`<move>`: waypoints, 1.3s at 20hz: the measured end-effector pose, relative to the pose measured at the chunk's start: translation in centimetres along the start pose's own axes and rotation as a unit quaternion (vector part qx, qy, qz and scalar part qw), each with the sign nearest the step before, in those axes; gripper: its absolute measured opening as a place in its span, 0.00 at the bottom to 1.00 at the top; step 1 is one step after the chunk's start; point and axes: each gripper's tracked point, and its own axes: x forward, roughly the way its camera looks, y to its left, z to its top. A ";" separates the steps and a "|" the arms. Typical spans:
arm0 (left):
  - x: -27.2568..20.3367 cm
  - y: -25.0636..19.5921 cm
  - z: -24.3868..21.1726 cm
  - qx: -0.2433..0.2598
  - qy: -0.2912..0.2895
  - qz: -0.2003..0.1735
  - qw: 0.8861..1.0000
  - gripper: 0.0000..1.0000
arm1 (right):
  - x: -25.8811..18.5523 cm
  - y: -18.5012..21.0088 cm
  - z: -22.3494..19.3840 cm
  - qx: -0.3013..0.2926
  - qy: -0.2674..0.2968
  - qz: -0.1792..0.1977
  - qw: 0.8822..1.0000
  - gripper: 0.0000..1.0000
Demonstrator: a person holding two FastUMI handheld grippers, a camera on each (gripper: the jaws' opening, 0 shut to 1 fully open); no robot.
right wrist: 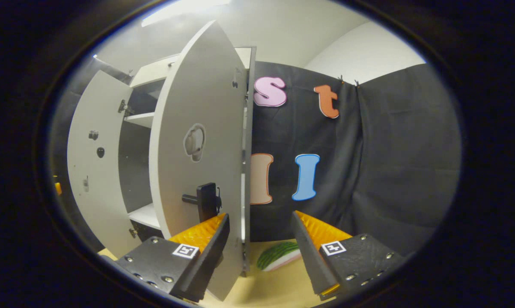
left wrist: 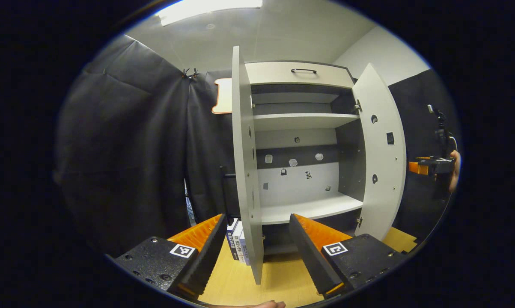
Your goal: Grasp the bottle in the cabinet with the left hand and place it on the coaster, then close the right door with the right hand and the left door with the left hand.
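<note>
While both doors hang open, one cabinet shows two bare shelves, flanked by left door and right door. Left gripper has its fingers apart astride the left door's edge; right gripper, fingers apart, straddles the right door's edge. Three books stand beside the cabinet. Bottle's whereabouts: cannot tell.

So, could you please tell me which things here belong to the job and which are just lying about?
Job: cabinet, left door, right door, both open.
Lying about: books, watermelon slice.
</note>
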 end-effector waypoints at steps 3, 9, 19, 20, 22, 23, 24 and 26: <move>0.5 1.1 -0.3 -0.015 0.007 -0.002 1.000 0.93 | 0.4 2.1 0.0 0.001 -0.004 0.017 1.000 0.89; 0.7 3.5 -0.8 -0.009 0.003 0.008 1.000 0.93 | 1.1 5.5 -0.4 -0.026 -0.005 0.034 0.999 0.85; 3.7 8.6 -3.4 -0.040 0.032 0.041 0.998 0.93 | -0.3 14.8 -2.3 -0.050 0.000 0.135 0.990 0.96; 3.5 9.9 -3.6 -0.037 0.032 0.048 0.998 0.93 | -0.5 15.7 -2.5 -0.047 0.001 0.144 0.988 0.96; 3.8 11.9 -4.0 -0.036 0.034 0.059 0.997 0.93 | -1.1 17.5 -2.8 -0.039 0.001 0.166 0.985 0.96; 4.0 12.6 -4.1 -0.039 0.034 0.064 0.997 0.93 | -1.4 18.0 -2.8 -0.034 0.001 0.170 0.985 0.96; 4.4 13.3 -4.3 -0.043 0.035 0.067 0.996 0.93 | -1.6 18.4 -2.9 -0.027 0.005 0.174 0.984 0.96; 5.0 14.3 -4.5 -0.049 0.038 0.069 0.996 0.93 | -2.5 19.4 -2.8 -0.001 0.012 0.188 0.982 0.96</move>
